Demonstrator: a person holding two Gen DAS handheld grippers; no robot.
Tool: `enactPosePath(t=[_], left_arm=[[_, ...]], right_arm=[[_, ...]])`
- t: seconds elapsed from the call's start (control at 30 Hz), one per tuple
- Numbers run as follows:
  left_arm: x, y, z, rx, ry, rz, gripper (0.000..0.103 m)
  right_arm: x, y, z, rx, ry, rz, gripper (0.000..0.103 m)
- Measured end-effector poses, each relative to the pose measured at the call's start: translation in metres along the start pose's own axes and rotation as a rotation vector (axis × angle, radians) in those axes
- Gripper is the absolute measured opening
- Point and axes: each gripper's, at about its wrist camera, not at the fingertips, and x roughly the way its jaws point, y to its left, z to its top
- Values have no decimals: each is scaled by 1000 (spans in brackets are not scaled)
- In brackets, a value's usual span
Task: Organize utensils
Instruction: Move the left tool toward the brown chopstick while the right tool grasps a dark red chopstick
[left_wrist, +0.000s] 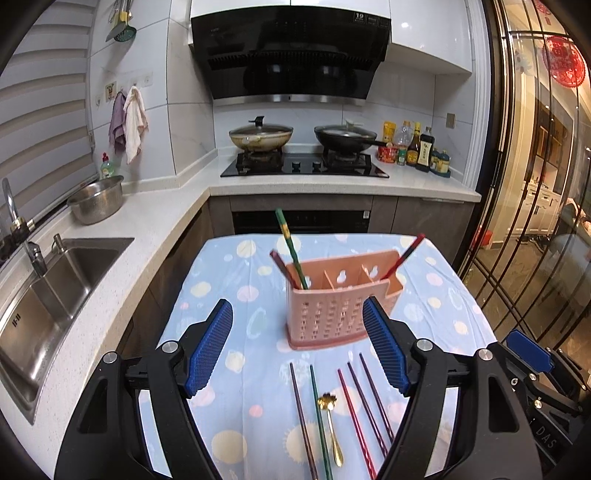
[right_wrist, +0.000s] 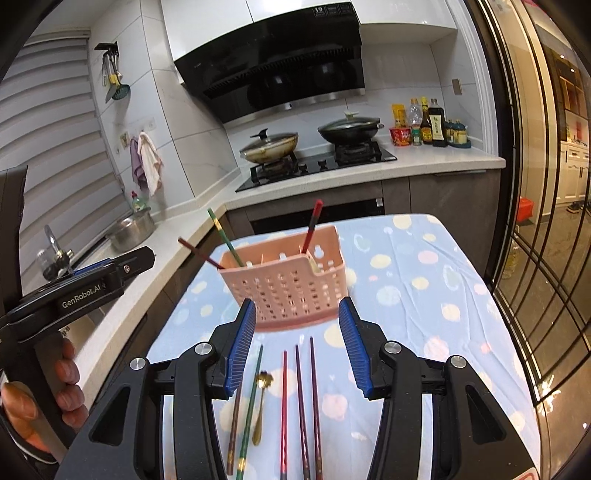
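A pink perforated utensil holder (left_wrist: 338, 308) stands on the blue dotted tablecloth (left_wrist: 229, 288); it also shows in the right wrist view (right_wrist: 286, 280). Three chopsticks stand in it: a green one (left_wrist: 290, 251) and a dark one at its left, a red one (left_wrist: 404, 256) at its right. Several chopsticks (left_wrist: 364, 402) and a small gold spoon (left_wrist: 330, 424) lie flat in front of it, also in the right wrist view (right_wrist: 301, 406), with the spoon (right_wrist: 261, 402) left of centre. My left gripper (left_wrist: 299, 345) is open and empty above them. My right gripper (right_wrist: 297, 343) is open and empty above them.
A sink (left_wrist: 44, 295) and steel bowl (left_wrist: 96, 199) are on the counter at left. A hob with two lidded pans (left_wrist: 303, 138) and sauce bottles (left_wrist: 417, 147) stands behind the table. Glass doors (left_wrist: 535, 221) are at right. The left gripper's body (right_wrist: 81, 291) shows at the right wrist view's left.
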Motion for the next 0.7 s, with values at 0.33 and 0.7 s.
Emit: enactPosePath(t=[0.33,0.7], left_arm=[[6,3,-53,4,116,13,69],[29,5,-129,14,293,35,69]], right_arm=[[6,-6,-54,-15,123,-41,46],[27,-20,-112,-25,268,-81,46]])
